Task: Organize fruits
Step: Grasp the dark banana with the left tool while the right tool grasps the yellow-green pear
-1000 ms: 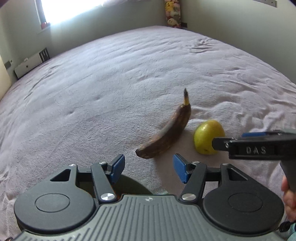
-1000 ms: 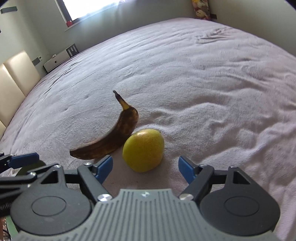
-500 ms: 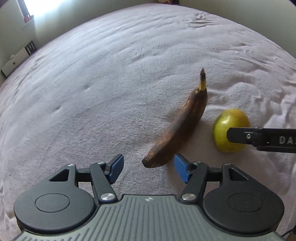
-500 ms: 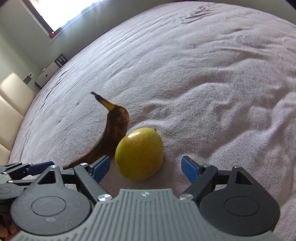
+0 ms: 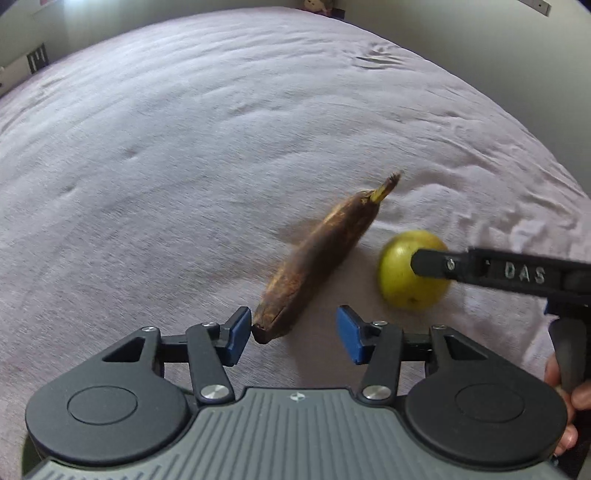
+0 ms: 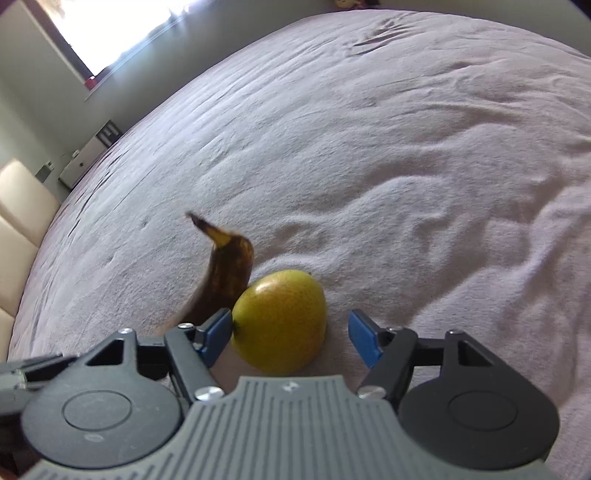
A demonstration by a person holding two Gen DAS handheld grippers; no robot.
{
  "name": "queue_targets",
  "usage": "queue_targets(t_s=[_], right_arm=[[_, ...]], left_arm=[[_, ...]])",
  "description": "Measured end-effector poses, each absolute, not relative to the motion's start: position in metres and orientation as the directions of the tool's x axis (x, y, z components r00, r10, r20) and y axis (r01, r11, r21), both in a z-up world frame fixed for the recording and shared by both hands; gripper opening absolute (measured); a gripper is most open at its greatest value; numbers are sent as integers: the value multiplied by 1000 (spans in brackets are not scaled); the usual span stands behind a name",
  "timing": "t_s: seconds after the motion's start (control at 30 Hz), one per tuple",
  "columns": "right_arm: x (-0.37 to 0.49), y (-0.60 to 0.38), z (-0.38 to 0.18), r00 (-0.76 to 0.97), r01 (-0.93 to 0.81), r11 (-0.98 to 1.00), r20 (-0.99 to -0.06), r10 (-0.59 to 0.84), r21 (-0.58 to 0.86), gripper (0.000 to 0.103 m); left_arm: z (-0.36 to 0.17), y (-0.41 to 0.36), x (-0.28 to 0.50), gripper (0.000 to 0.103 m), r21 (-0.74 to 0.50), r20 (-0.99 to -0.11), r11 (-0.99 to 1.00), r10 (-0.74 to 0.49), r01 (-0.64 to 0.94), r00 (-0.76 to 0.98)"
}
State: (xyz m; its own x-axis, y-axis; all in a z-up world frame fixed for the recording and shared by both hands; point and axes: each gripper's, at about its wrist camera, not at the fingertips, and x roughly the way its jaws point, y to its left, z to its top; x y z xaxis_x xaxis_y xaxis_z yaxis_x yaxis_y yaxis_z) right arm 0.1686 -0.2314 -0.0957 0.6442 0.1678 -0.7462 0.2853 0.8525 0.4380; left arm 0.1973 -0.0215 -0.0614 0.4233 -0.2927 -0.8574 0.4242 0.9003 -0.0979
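Observation:
A brown overripe banana [image 5: 321, 254] lies on the mauve bed cover [image 5: 184, 147], stem pointing away. A yellow-green round fruit [image 5: 402, 280] lies just to its right. My left gripper [image 5: 291, 336] is open, with the banana's near tip between its blue pads, close to the left pad. In the right wrist view my right gripper [image 6: 290, 334] is open around the yellow-green fruit [image 6: 280, 317]; its left pad touches or nearly touches the fruit. The banana [image 6: 225, 277] stands behind the fruit on the left. The right gripper's finger [image 5: 480, 271] crosses the fruit in the left wrist view.
The wrinkled bed cover [image 6: 406, 166] spreads wide on all sides. A window [image 6: 122, 29] and a low white unit [image 6: 92, 155] stand by the far wall. Cream padded panels [image 6: 18, 221] are at the left. Soft toys [image 5: 317, 4] sit at the far edge.
Both grippers have moved forward and down. The banana tip now lies between the left pads, and the yellow-green fruit sits deeper between the right pads. Both stay open.

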Motion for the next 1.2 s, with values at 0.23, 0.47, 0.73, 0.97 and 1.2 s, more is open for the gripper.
queue_targets(t_s=[0.23,0.47,0.73,0.97,1.2], right_arm=[[159,-245,-92,630,345,831,-764,140,437,69],[162,-243,-99,629,295,844,-756,182,449,75],[167,-243,-108,638,268,822,-732,239,502,77],[170,-245,-113,646,268,807,-720,254,526,77],[170,-244,-115,644,260,815,-722,253,518,77]], left_arm=[[-64,-25,193,57,-202,-873,879,-361,431,328],[-65,-32,205,59,-75,-872,908,-260,413,414],[-78,-43,230,60,-71,-888,900,-253,430,385],[-92,-51,243,61,-83,-901,893,-257,443,350],[-107,-56,252,64,-113,-908,899,-266,424,324]])
